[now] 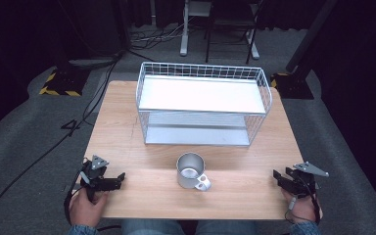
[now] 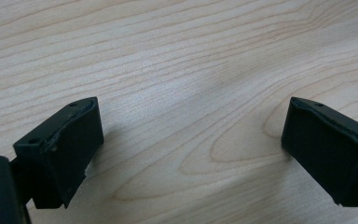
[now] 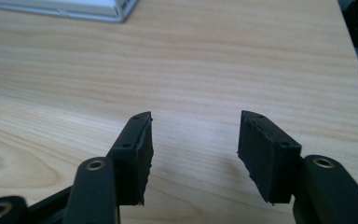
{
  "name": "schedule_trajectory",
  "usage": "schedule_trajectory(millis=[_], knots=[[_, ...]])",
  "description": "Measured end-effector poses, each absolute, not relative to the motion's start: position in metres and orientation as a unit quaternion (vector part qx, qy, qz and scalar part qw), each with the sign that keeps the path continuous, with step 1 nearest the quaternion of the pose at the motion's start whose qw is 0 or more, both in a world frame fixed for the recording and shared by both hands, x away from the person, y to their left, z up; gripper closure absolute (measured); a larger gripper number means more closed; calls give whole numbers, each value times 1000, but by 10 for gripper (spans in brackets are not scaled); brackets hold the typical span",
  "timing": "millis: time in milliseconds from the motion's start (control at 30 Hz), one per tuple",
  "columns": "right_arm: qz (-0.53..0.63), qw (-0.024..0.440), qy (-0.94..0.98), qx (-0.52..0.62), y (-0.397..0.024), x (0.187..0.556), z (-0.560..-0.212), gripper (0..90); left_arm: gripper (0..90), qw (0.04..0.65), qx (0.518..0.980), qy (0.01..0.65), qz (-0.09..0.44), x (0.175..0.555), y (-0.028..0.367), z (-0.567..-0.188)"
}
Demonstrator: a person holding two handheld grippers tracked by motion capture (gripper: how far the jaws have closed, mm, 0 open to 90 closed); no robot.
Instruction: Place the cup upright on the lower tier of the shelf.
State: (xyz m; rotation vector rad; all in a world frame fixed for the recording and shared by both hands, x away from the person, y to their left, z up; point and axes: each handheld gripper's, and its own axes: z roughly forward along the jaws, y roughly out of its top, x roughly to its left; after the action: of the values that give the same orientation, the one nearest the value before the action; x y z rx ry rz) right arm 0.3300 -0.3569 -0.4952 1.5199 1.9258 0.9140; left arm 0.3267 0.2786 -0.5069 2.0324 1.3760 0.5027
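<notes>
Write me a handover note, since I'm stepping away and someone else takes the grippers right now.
Left gripper: open, holding nothing, low over the table's near left corner.
Right gripper: open, holding nothing, at the near right edge.
Metal mug: upright at the table's near middle, handle toward the person, untouched.
Wire rack: behind the mug, both shelves bare.
Done: nothing so far. Left: probably grasp the mug and set it in the rack.
</notes>
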Motion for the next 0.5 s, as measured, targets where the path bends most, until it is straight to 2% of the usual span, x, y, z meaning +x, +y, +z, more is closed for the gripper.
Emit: schedule_trajectory(millis=[500], knots=[[371, 256, 718, 530, -337, 316, -456, 459, 58, 313, 771, 522, 191, 327, 279, -507]])
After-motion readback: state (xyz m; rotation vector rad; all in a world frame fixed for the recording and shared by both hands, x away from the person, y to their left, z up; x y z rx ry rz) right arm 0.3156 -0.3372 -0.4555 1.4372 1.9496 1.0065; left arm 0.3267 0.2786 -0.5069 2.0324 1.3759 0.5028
